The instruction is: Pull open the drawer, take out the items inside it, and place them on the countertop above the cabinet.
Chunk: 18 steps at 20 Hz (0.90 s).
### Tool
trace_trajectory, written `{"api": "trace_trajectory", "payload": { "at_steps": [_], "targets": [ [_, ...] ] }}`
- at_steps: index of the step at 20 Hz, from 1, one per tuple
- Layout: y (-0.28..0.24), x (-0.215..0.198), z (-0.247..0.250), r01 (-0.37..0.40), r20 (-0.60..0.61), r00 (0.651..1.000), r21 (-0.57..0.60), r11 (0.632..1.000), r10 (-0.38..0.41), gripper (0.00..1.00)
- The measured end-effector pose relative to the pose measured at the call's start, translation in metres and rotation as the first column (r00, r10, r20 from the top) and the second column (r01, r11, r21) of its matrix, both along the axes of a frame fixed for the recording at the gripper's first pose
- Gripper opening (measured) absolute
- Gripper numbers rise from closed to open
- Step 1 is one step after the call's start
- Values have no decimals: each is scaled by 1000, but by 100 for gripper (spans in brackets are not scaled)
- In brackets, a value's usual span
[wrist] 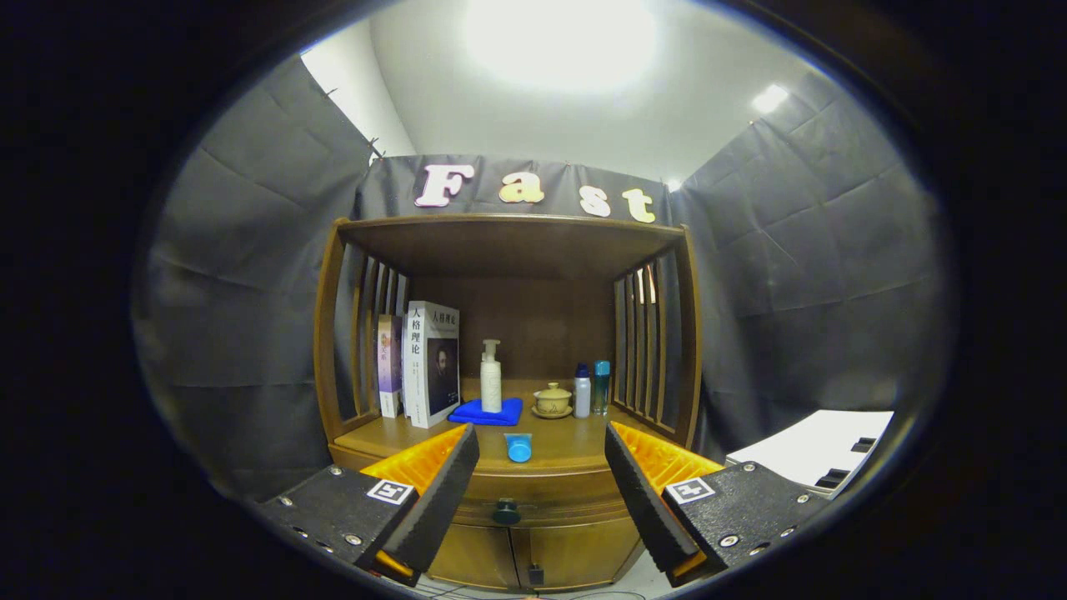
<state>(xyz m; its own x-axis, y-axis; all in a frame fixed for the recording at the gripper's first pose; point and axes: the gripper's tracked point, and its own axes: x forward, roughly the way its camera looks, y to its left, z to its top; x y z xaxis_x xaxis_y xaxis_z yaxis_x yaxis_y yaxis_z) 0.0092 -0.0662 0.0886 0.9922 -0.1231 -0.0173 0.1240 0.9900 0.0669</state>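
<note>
Facing shut drawer [506, 498], fingers [433, 492] spread apart, blue tube [518, 447] on countertop [567, 442]

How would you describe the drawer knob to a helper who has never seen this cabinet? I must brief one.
Find the wooden cabinet with its open shelf. Below the countertop edge runs the shut drawer. The knob, between the open claw's fingers, is small, dark and round, above a squarer dark latch on the doors.

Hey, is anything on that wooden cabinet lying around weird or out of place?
One thing: a blue tube lies on its side near the front edge of the countertop, apart from the upright pump bottle, books and teapot. The drawer looks closed. The gripper is open, holding nothing.
</note>
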Motion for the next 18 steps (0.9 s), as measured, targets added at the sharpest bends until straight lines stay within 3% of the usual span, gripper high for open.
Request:
{"api": "trace_trajectory", "payload": {
  "at_steps": [18],
  "targets": [
    [11,-1,-31,-39,-90,995,-39,998,36,95]
  ]
}}
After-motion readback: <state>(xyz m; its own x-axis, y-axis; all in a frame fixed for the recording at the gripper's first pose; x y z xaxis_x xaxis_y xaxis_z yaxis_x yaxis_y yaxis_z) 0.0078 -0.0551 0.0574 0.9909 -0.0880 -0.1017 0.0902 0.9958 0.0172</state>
